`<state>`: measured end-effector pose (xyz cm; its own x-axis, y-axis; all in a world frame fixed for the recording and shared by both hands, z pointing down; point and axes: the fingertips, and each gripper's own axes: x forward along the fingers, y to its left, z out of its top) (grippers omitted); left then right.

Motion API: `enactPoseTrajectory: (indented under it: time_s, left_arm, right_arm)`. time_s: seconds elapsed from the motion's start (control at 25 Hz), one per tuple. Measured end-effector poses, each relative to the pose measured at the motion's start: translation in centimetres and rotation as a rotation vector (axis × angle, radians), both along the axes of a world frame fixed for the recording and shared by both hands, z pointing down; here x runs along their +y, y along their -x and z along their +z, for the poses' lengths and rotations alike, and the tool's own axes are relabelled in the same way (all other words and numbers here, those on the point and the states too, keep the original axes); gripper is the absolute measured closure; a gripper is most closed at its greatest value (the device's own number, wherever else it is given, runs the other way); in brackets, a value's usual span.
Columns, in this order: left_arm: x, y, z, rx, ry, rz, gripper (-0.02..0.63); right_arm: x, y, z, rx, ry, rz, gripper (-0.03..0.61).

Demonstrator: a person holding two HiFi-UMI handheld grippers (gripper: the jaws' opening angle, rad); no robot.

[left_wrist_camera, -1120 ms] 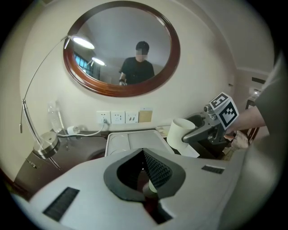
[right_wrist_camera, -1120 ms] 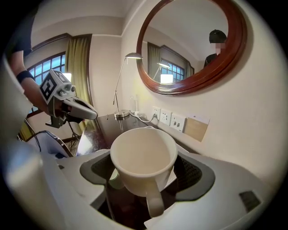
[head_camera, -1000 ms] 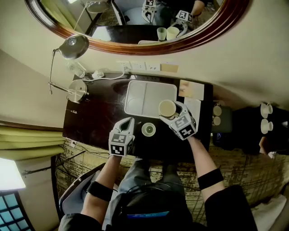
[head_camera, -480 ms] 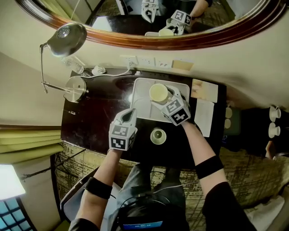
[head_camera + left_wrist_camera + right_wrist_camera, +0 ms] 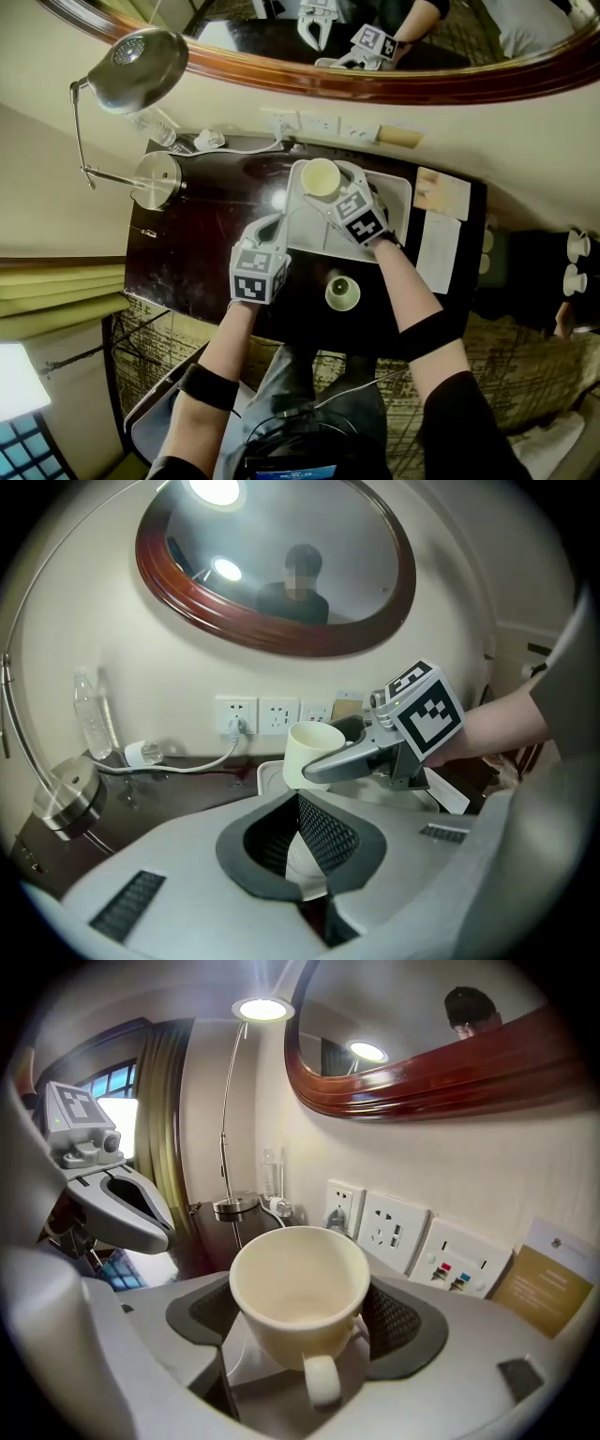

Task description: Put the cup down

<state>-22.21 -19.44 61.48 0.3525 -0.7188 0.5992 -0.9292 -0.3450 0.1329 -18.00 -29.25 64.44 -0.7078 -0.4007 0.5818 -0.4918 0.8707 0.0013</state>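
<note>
It's looking like a hotel room: an oval wood-framed mirror [image 5: 277, 564] is hanging above a glossy dark wooden desk [image 5: 206, 244], with a chrome desk lamp [image 5: 139, 58] standing on it.

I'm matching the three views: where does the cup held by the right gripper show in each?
Head view: cup upper centre, over the tray.
Left gripper view: cup at centre, beyond the shut jaws.
Right gripper view: cup at centre, between its jaws.
Shared landmark: the wall sockets.

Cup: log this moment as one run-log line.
right gripper: shut on cup | cup: upright, over left half of tray, contact unclear | left gripper: shut, empty, over table
</note>
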Motion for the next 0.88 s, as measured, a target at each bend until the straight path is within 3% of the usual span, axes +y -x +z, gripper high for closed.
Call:
enactPoseTrajectory:
  time_s: [0.52,0.88]
  left_arm:
    - [-1.1,1.3,0.9,0.017,0.006,-0.012,0.614]
    - [-1.1,1.6,0.9,0.007,0.002,-0.029,0.614]
  right_arm:
    - [-0.3,2.0,1.8,-0.003,0.022,-0.033,0.149]
    - [-0.4,1.9,1.0,0.003,0.011,-0.029,0.104]
